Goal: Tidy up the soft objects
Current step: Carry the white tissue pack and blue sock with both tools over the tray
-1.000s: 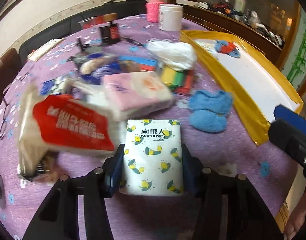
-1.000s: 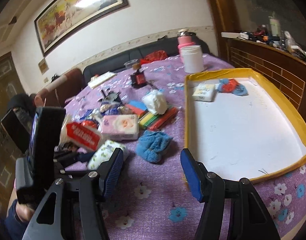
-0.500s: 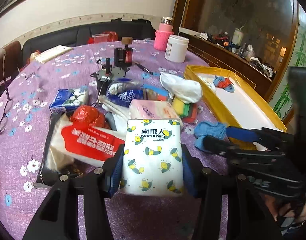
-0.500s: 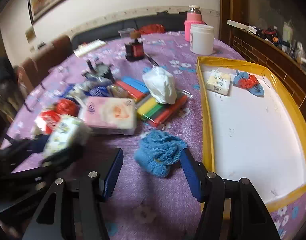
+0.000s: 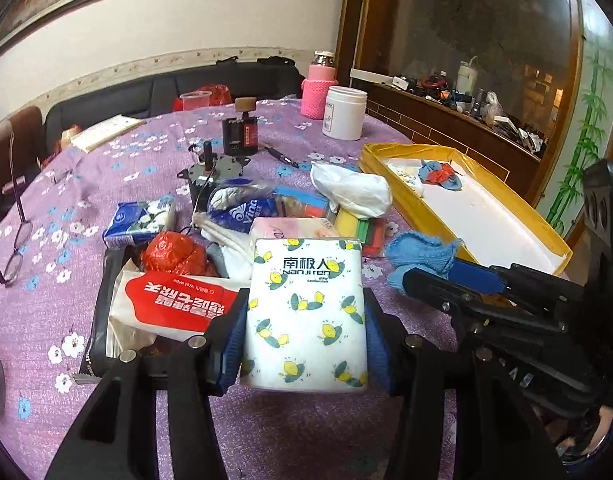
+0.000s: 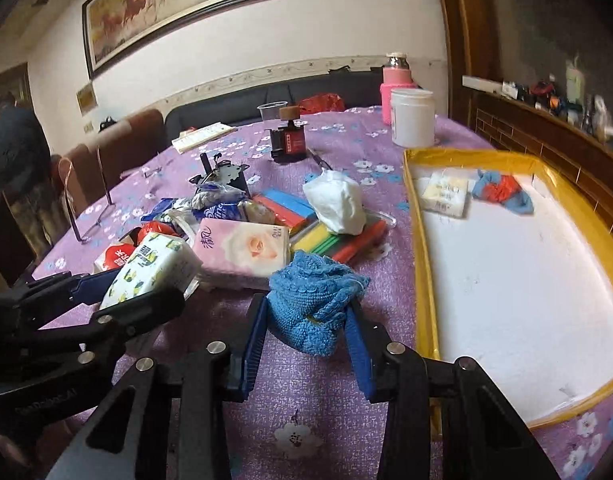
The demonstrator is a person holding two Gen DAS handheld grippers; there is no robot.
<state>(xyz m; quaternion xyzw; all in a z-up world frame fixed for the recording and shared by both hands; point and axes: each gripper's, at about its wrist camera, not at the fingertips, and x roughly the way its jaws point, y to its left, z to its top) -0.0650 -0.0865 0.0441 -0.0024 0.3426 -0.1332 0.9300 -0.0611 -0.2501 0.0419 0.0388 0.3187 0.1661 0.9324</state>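
Left gripper point(image 5: 304, 330), bottom centre of left view: jaws clamp tissue pack point(image 5: 306, 312) by long sides; light, squashy, slick wrap. Right gripper point(image 6: 306, 340), bottom centre of right view: jaws closing on blue knit point(image 6: 314, 300) between them; limp, light, best gripped mid-bunch. Yellow tray point(image 6: 416, 248) at right on table point(image 6: 290, 400).

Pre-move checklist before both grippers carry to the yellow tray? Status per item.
1. Left gripper clamped on the tissue pack: ok.
2. Right gripper jaws closing with the blue knit cloth between them; firm grip: cannot tell.
3. Cloth lifted off the table: cannot tell.
4. Yellow tray has bare floor for both: ok.
5. Tray's far corner taken by a small pack and a blue-red cloth; aim nearer: ok.
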